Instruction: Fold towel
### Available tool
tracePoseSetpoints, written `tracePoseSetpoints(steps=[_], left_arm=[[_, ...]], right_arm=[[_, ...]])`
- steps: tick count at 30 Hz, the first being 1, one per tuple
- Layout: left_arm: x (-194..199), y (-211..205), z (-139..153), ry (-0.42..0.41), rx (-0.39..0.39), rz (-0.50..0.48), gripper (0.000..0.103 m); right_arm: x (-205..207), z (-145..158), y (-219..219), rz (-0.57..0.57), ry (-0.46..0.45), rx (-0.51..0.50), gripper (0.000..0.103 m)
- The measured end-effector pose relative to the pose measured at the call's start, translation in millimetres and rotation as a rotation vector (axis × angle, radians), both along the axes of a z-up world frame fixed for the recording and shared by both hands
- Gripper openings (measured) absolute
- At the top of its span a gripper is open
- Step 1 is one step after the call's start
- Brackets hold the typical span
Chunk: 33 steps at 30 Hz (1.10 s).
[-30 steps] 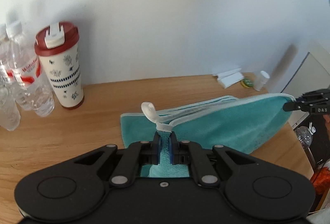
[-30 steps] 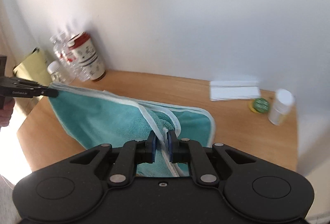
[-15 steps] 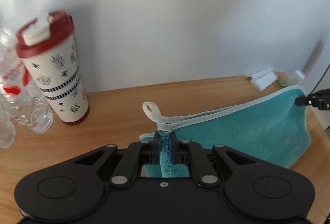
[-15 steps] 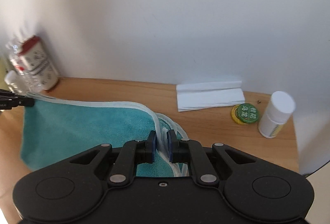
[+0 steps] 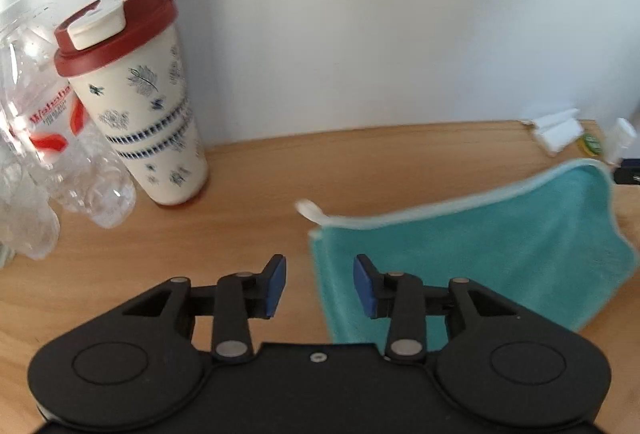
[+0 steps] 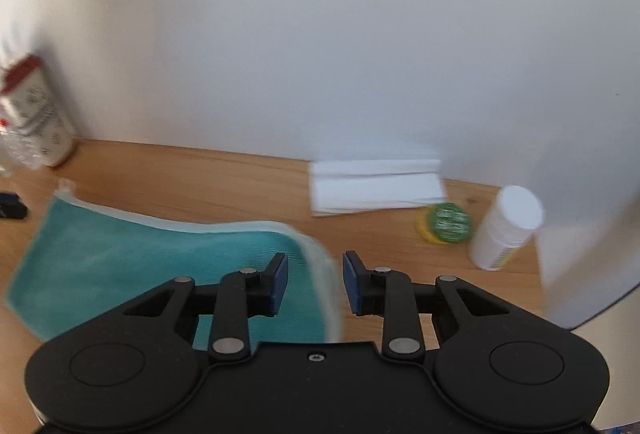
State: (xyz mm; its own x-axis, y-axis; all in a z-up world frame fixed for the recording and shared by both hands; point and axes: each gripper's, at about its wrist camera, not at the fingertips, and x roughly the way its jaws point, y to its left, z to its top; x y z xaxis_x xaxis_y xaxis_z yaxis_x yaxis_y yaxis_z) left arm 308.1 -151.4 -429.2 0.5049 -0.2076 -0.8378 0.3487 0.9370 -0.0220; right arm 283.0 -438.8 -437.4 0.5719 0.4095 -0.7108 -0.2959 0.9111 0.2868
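Left tongs (image 5: 319, 284): blue-padded fingers (image 5: 276, 284) stood apart, with nothing between them, above the wooden bench (image 5: 240, 186). Right tongs (image 6: 315, 284): fingers likewise spread and clamped on nothing; the pale hem of the towel (image 6: 160, 258) ran through the gap between them, blurred, and contact could not be judged.

Surface and room: the bench was of light, grained wood and met a plain white wall (image 5: 360, 14) along its far edge.

Containers: in the left view, a cream travel cup (image 5: 140, 102) with a dark red lid and blue leaf prints stood upright near the wall; clear plastic water bottles (image 5: 52, 154) with red labels stood just beside it, and their contents could not be made out. In the right view, a small white bottle (image 6: 504, 230) with a white cap stood near the bench's right end, a round yellow-rimmed tin (image 6: 446, 223) with a green top just beside it, and a stack of folded white paper (image 6: 376, 186) lay by the wall.

Towel: teal terry with a pale bound edge, it lay on the bench between the two tongs, doubled over, its upper edge bowed and not yet flat. A white hanging loop (image 5: 310, 210) projected from the corner nearest the left tongs.
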Motion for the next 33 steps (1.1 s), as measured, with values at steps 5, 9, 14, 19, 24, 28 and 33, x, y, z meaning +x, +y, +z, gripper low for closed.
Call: tracePoseSetpoints(steps=[5, 9, 14, 19, 24, 28, 33], left_arm=[[-15.4, -28.9, -18.7, 0.012, 0.040, -0.099, 0.038], [-12.5, -34.4, -47.1, 0.048, 0.148, -0.070, 0.035], [-9.0, -28.3, -50.3, 0.062, 0.158, -0.050, 0.035], [-6.3, -19.6, -27.5, 0.019, 0.064, 0.008, 0.036], [8.8, -24.2, -39.2, -0.014, 0.115, 0.027, 0.036], [19.0, -22.8, -56.8, -0.021, 0.179, 0.038, 0.041], [25.1, -18.5, -49.4, -0.010, 0.146, 0.093, 0.040]], right_arm=[[21.0, -29.6, 22.2, 0.039, 0.099, 0.052, 0.031], [41.4, -50.5, 4.9, -0.063, 0.164, 0.130, 0.003], [49.9, -51.0, -21.7, -0.117, 0.218, 0.179, 0.000], [44.0, -22.8, -16.7, -0.084, 0.148, 0.175, 0.012], [59.5, -38.8, 2.7, -0.100, 0.149, 0.059, 0.005], [59.6, -37.6, 7.4, -0.071, 0.126, 0.005, 0.004], [47.9, -18.8, 12.4, -0.060, 0.091, -0.021, 0.009]])
